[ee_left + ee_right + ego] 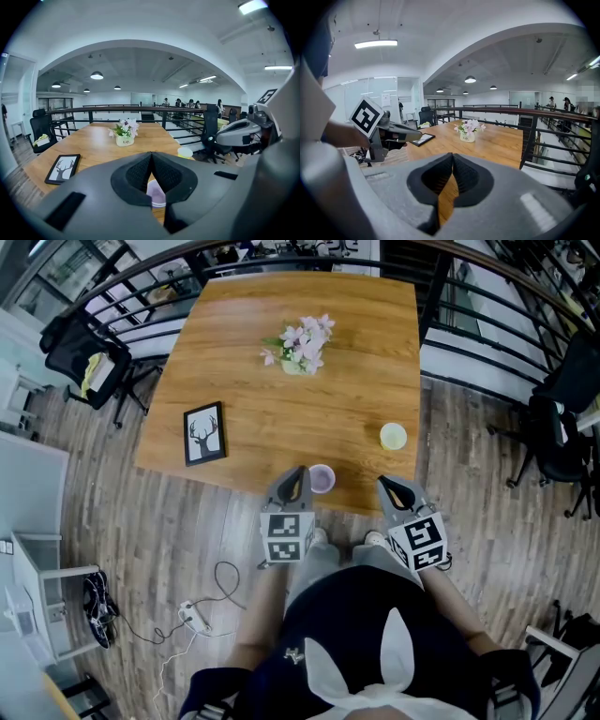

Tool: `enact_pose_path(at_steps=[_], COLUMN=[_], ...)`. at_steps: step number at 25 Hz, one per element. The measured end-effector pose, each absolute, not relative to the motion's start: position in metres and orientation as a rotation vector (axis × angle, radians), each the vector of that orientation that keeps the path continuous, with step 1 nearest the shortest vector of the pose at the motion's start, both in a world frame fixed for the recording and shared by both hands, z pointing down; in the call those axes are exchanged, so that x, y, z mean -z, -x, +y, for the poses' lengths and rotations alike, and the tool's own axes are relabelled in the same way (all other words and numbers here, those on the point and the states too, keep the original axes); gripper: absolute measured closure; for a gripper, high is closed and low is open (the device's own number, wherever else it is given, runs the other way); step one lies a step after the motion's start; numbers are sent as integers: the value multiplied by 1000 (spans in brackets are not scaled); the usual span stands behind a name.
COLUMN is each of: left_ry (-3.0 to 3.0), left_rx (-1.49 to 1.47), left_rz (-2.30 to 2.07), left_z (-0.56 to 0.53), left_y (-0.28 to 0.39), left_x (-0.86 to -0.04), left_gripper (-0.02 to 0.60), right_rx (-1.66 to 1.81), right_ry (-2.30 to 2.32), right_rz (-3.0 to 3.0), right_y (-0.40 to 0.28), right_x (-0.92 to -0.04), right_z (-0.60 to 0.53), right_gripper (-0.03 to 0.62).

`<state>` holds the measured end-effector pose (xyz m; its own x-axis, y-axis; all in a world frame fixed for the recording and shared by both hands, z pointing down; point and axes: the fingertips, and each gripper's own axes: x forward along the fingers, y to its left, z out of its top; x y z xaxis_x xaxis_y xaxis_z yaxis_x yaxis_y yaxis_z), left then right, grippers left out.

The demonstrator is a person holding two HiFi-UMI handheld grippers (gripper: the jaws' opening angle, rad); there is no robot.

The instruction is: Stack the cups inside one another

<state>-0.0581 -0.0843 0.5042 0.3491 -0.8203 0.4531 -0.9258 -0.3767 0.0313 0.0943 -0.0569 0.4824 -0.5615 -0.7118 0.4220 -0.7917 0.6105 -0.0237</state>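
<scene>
Dark navy top [356,610], white rabbit-ear print [397,657]; grey trousers [323,563]; white shoes [374,538].

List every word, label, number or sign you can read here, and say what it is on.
"Life" (small, best reading): on the flower pot.
Square coded markers, no letters: on the left tool and right tool.
Emblem on the person's dark top: too small to read.
Deer picture, purple cup, yellow cup: no print visible.

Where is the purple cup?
Head view: the small purple cup sits at the wooden table's near edge, in the left tongs, left of the yellow cup.
</scene>
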Motion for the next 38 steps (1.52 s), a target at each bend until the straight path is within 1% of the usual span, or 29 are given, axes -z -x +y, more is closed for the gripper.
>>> enact_pose_path(at_steps=[2, 3, 4, 7, 8, 11, 12, 26, 38], left_ry=[-2345, -2347, -2347, -2337, -2336, -2329, -2325, -2288, -2268], left_rx=[-530, -531, -532, -525, -523, -523, -525, -539, -581], left_rz=[-1551, -1549, -1548, -1542, -1542, -1541, -1542, -1570, -1539], left_z=[-85, -85, -85, -85, -85, -87, -88, -99, -110], left_y=[56, 56, 56, 55, 55, 56, 56, 61, 53], left_x=[-504, -504, -505, -506, -506, -505, -505, -504, -510], left_gripper=[565, 565, 565, 565, 565, 565, 565, 565, 565], right_rx=[-309, -322, -337, -354, -352, -343, -333, -351, -441], right_ry=[-1222, -1228, -1231, -1249, -1256, -1262, -1262, -1308, -1237], right_rz=[-2458, -2453, -2448, -2429, -2420, -2383, -2373, -2335, -2303], right_y=[-98, -100, -102, -110, -113, -120, -122, -147, -152], right_x=[-483, -484, -485, -488, -489, -493, -494, -500, -533], right_z=[-61, -63, -65, -73, -76, -86, -89, -131, -168], right_gripper=[594, 562, 493, 439, 409, 285, 263, 261, 261])
